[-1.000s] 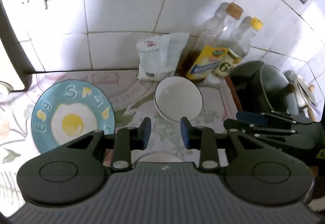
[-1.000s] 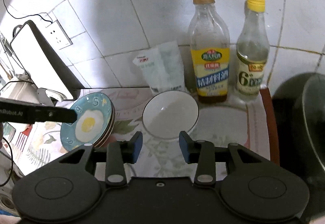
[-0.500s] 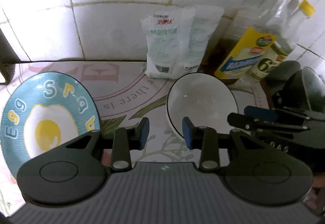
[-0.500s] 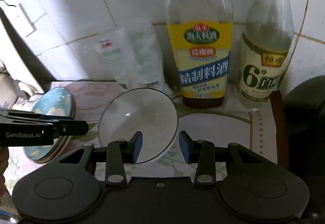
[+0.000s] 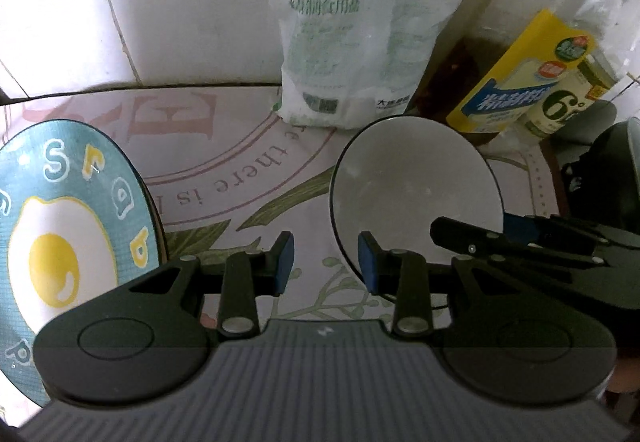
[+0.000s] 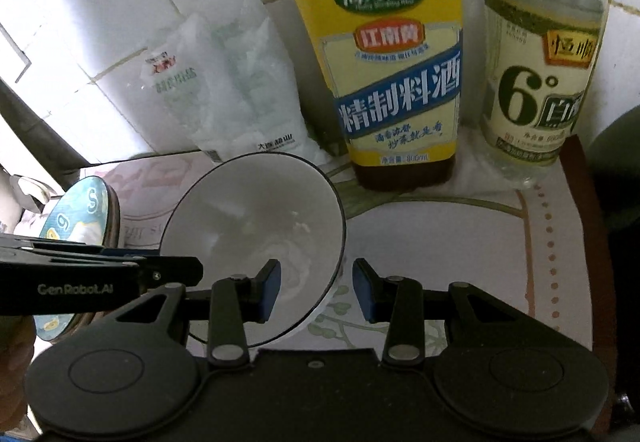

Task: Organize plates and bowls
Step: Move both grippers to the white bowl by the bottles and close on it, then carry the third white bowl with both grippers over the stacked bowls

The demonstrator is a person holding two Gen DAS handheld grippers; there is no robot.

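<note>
A white bowl [image 5: 416,185] with a dark rim stands on the patterned counter, also in the right wrist view [image 6: 256,238]. My right gripper [image 6: 316,290] is open, its jaws straddling the bowl's near right rim. My left gripper [image 5: 324,268] is open and empty, just left of the bowl's near rim. A blue plate [image 5: 60,242] with a fried-egg picture and letters lies on the left, on top of other plates, and shows in the right wrist view [image 6: 80,217].
A white bag of salt [image 5: 356,41] leans on the tiled wall behind the bowl. A cooking-wine bottle [image 6: 388,69] and a vinegar bottle [image 6: 540,81] stand at the back right. A dark pot [image 5: 616,161] sits at the right.
Both grippers have moved forward and down toward the bowl. The right gripper's jaws now stand on either side of the bowl's rim; both stay open.
</note>
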